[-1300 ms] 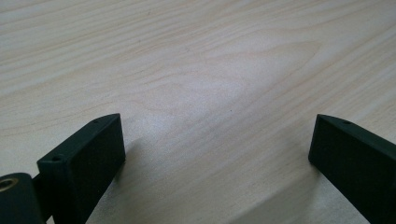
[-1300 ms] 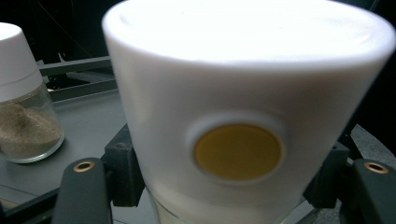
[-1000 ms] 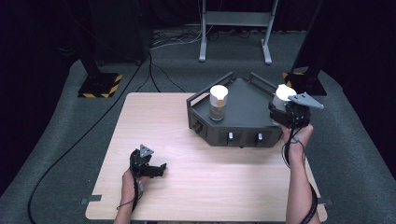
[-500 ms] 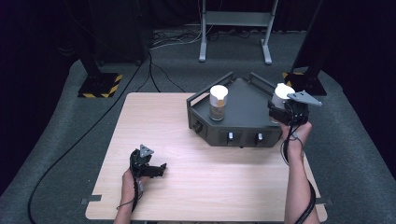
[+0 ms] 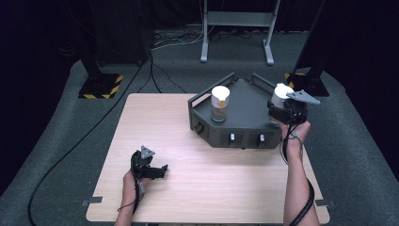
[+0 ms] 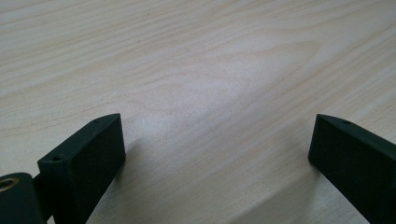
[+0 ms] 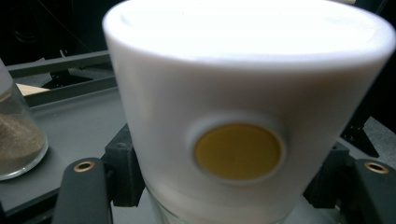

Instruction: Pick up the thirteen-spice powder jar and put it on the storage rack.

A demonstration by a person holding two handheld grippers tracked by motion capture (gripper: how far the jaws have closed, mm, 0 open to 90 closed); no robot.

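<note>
1. The right gripper (image 5: 282, 106) clamps a white-capped jar (image 5: 281, 94) at the grey tray's (image 5: 249, 101) three o'clock edge.
2. The left gripper (image 5: 157, 170) rests on the table (image 5: 226, 188) at seven o'clock, fingers wide, holding nothing.

Two white-capped jars (image 5: 219, 103) (image 5: 280, 95), one dark tray (image 5: 244, 106), one wooden table (image 5: 211, 188), two grippers (image 5: 160, 170) (image 5: 275, 110).

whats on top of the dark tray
On the tray stands a white-capped jar part full of brownish powder. The right gripper is shut on a second jar at the tray's right edge; its contents are hidden.
</note>
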